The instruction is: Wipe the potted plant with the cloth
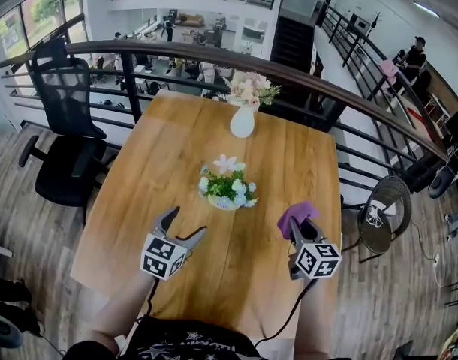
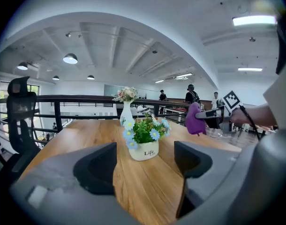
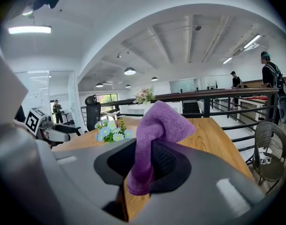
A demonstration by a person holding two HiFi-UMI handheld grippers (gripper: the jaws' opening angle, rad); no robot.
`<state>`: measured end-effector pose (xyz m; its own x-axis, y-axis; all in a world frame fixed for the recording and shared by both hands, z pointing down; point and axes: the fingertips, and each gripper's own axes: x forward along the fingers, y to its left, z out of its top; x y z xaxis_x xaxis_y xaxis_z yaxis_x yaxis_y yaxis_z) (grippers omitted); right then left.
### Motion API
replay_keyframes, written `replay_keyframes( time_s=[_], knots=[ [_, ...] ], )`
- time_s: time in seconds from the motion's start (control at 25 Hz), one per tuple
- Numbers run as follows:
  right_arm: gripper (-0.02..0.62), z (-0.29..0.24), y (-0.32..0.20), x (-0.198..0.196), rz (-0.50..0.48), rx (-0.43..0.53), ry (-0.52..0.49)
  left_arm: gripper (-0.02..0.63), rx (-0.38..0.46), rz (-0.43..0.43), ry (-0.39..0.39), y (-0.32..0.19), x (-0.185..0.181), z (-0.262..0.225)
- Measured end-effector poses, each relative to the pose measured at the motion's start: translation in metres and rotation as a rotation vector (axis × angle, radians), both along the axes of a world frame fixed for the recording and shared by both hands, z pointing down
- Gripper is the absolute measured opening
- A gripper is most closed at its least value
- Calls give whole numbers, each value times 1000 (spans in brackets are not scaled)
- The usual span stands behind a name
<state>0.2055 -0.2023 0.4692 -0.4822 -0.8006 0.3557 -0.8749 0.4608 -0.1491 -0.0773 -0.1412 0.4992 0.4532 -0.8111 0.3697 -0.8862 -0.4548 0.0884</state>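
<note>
A small potted plant (image 1: pixel 226 186) with blue, white and pink flowers in a cream pot stands mid-table; it also shows as the potted plant (image 2: pixel 144 138) straight ahead in the left gripper view and as the plant (image 3: pixel 110 131) to the left in the right gripper view. My left gripper (image 1: pixel 185 225) hovers near and left of it, jaws apart with nothing between them. My right gripper (image 1: pixel 299 226) is near and right of the plant, shut on a purple cloth (image 3: pixel 152 135), which bunches above its jaws; the cloth (image 1: pixel 297 215) faces the pot.
A white vase of flowers (image 1: pixel 242 111) stands at the wooden table's (image 1: pixel 304 156) far edge by a dark railing (image 1: pixel 304 77). A black office chair (image 1: pixel 67 137) is to the left, a wire stool (image 1: pixel 383 216) to the right.
</note>
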Motion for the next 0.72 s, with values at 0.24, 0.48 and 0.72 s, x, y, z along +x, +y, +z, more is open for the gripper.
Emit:
replay_keyframes(
  time_s=[0.24,0.48,0.72],
  knots=[
    [84,31,-25,-19,-33,-65,35,423,-41,41,-26,-24,9,29],
    [83,65,-47,-39,-120,-109,106,436,-88,119,-64,-48,23,59],
    [83,88,-74,-66,-256,-120,180,480,-95,196,-114,-78,33,83]
  ],
)
